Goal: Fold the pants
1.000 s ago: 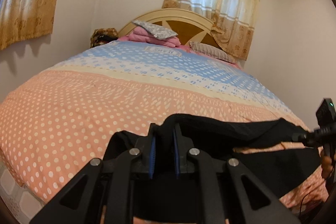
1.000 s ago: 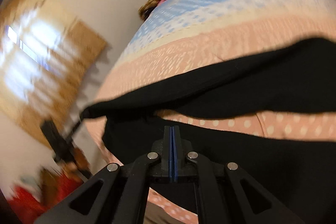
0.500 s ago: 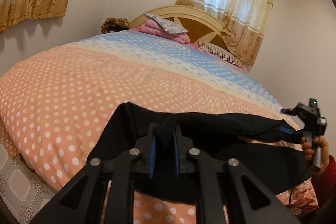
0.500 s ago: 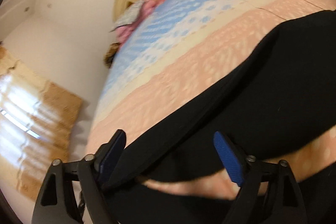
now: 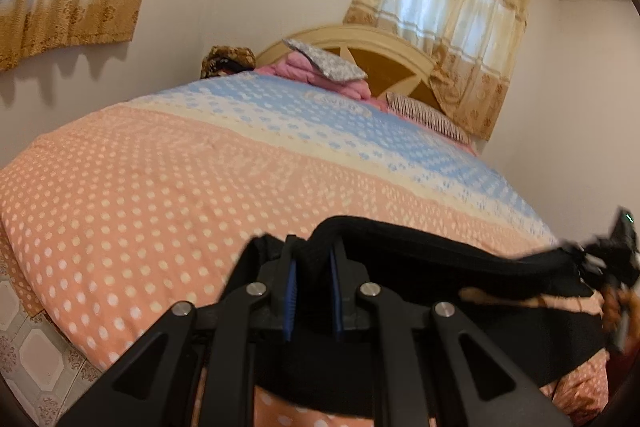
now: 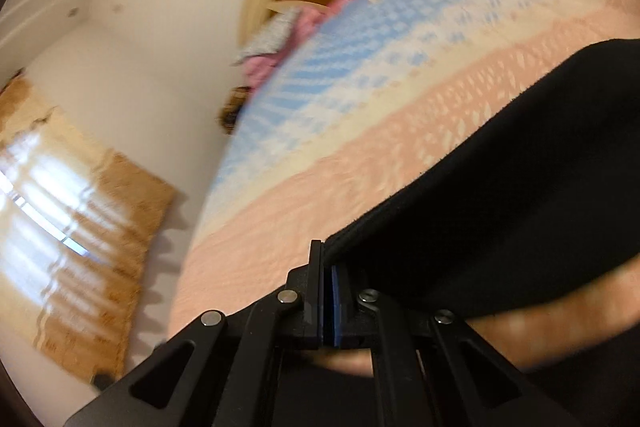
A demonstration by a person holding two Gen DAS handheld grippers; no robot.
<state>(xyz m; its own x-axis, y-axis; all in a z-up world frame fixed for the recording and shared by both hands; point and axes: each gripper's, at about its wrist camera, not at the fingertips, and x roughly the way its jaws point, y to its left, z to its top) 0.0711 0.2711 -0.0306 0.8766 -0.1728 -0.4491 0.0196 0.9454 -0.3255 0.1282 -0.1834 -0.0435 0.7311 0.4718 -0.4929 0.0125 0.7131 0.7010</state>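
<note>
The black pants (image 5: 420,255) hang stretched above the near edge of the bed. My left gripper (image 5: 312,267) is shut on one end of their top edge, with the cloth bunched between the blue pads. My right gripper (image 6: 330,275) is shut on the other end of the pants (image 6: 500,219), and it shows at the far right of the left wrist view (image 5: 600,259), blurred. The cloth runs taut between the two grippers and the lower part drapes onto the bedspread.
The bed (image 5: 200,179) has a peach, cream and blue dotted cover. Pink bedding and pillows (image 5: 320,67) lie by the headboard. Curtained windows (image 5: 448,11) are behind and at left. Tiled floor (image 5: 36,355) shows at lower left.
My right gripper was shut a second ago, stood open half a second ago, and has closed again on the pants edge. My left gripper kept its hold and tilted upward.
</note>
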